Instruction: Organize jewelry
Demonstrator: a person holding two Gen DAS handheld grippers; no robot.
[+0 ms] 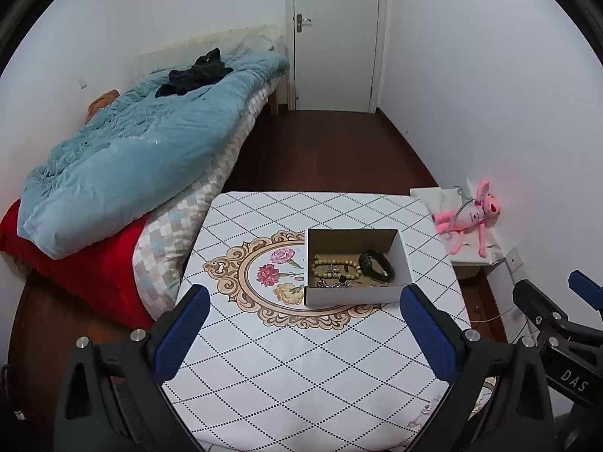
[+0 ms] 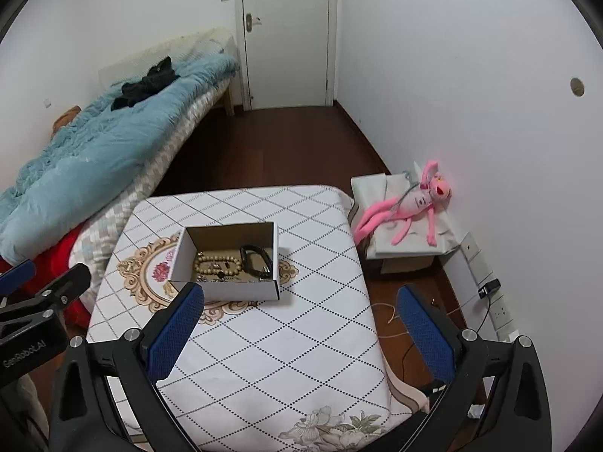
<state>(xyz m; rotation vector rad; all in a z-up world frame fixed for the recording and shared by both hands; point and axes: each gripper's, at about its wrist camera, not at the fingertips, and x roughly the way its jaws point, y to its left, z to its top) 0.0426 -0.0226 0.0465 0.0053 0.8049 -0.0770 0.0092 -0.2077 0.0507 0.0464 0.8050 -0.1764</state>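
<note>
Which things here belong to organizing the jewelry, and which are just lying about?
Belong to the job:
cardboard box
beaded bracelet
black bracelet

Just lying about:
pink plush toy
blue duvet
black clothing

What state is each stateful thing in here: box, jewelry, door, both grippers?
Cardboard box: open, no lid, upright on the table.
Beaded bracelet: lying inside the box.
Black bracelet: lying inside the box.
Door: closed.
Left gripper: open, empty.
Right gripper: open, empty.
</note>
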